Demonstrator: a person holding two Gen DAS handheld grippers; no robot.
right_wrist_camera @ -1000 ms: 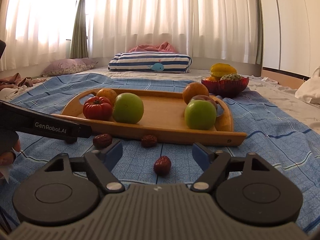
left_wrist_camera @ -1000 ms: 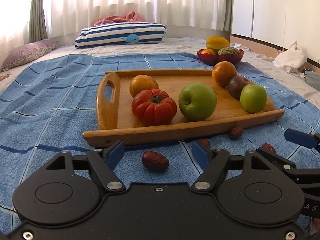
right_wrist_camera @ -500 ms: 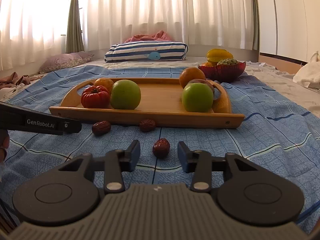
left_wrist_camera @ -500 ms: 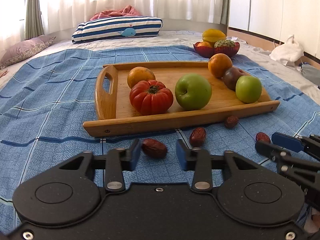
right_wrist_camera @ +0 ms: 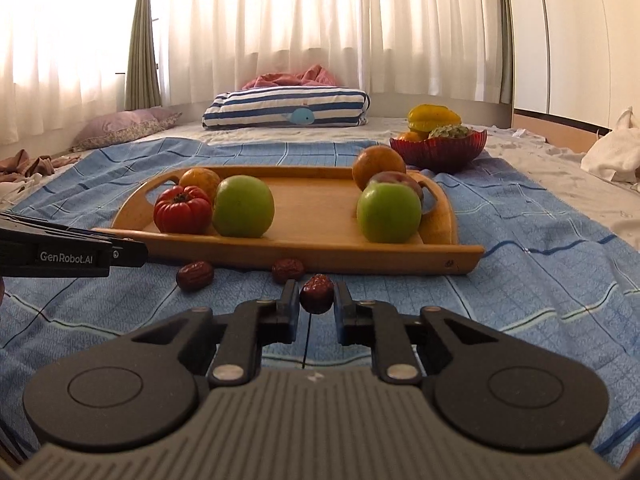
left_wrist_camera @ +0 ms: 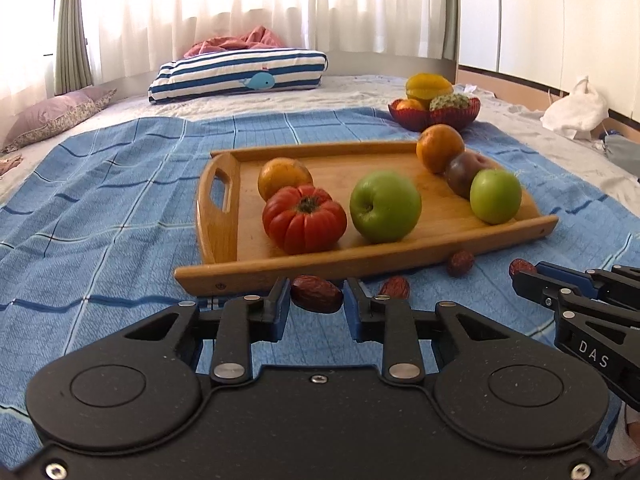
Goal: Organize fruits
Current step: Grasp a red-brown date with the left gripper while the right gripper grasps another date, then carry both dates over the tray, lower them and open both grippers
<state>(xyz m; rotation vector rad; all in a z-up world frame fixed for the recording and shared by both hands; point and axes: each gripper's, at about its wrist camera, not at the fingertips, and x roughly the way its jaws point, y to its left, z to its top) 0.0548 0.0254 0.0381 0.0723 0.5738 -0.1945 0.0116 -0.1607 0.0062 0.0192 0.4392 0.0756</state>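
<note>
A wooden tray (left_wrist_camera: 224, 248) on a blue blanket holds a red ribbed tomato (left_wrist_camera: 304, 218), two green apples (left_wrist_camera: 385, 206), two oranges and a dark plum. Red dates lie on the blanket in front of it. My left gripper (left_wrist_camera: 317, 300) is shut on one date (left_wrist_camera: 316, 293). In the right wrist view the same tray (right_wrist_camera: 320, 246) is ahead, and my right gripper (right_wrist_camera: 317, 299) is shut on another date (right_wrist_camera: 317, 294). Two more dates (right_wrist_camera: 195, 275) lie loose to its left.
A red bowl (left_wrist_camera: 434, 114) with starfruit and other fruit stands behind the tray on the right. A striped whale pillow (left_wrist_camera: 240, 74) lies at the back. The right gripper (left_wrist_camera: 580, 300) shows at the left wrist view's right edge. A white bag (left_wrist_camera: 576, 108) lies far right.
Both grippers have moved forward over a date and closed from wide open until their fingers touch it.
</note>
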